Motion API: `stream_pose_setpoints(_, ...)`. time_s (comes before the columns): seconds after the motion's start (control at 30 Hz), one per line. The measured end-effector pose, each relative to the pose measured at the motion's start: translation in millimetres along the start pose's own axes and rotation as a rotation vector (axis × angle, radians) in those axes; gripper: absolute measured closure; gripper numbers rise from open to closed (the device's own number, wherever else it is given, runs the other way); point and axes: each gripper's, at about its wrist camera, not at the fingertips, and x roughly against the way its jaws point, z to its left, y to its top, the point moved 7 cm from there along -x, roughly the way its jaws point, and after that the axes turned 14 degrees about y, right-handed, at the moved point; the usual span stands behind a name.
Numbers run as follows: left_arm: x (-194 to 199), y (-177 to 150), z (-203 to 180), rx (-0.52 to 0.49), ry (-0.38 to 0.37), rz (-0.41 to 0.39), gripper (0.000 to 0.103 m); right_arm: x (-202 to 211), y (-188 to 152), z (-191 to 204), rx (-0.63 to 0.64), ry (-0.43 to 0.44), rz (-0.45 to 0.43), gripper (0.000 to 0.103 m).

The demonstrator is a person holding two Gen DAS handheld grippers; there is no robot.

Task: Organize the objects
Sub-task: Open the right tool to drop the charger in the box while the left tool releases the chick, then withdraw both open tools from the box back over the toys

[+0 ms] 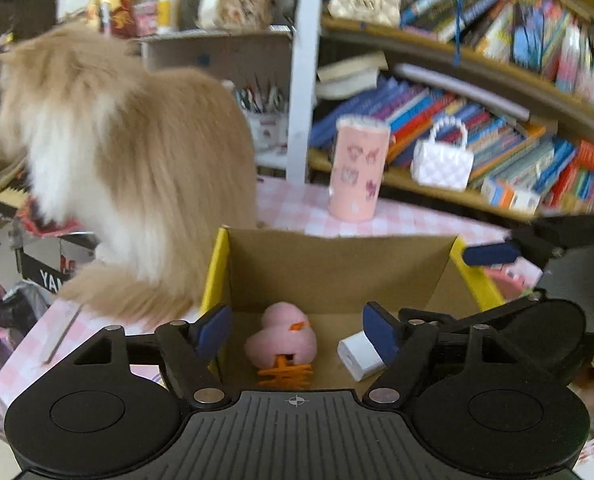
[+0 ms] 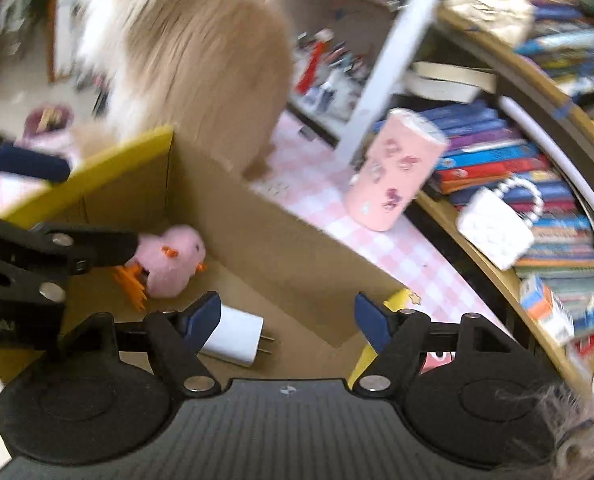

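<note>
A lived-in home room, likely a child's; a fluffy cat (image 1: 129, 168) sits on a table with a pink checked cloth (image 1: 293, 204); beside it, curved wooden shelves (image 1: 437, 52) crammed with bright books (image 1: 449, 120). Small handbags (image 1: 441, 160) and a pot of pens (image 1: 263, 100) crowd the shelving.

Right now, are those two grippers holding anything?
Left gripper: open, holding nothing.
Right gripper: open, holding nothing.
</note>
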Motion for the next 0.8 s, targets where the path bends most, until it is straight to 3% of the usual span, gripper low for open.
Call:
stream_pose_setpoints(0.37,53.4,-12.2,21.3,0.071,0.02,-0.101,0.019,75.4,-6.0,25.2,-0.186,-0.094,-0.194,0.029)
stream_pose_setpoints(0.8,93.2,-72.8,52.2,0.098,0.054,-0.056,0.017,108.1,-53.5,98.3,-0.274,-0.171,-0.204,0.029)
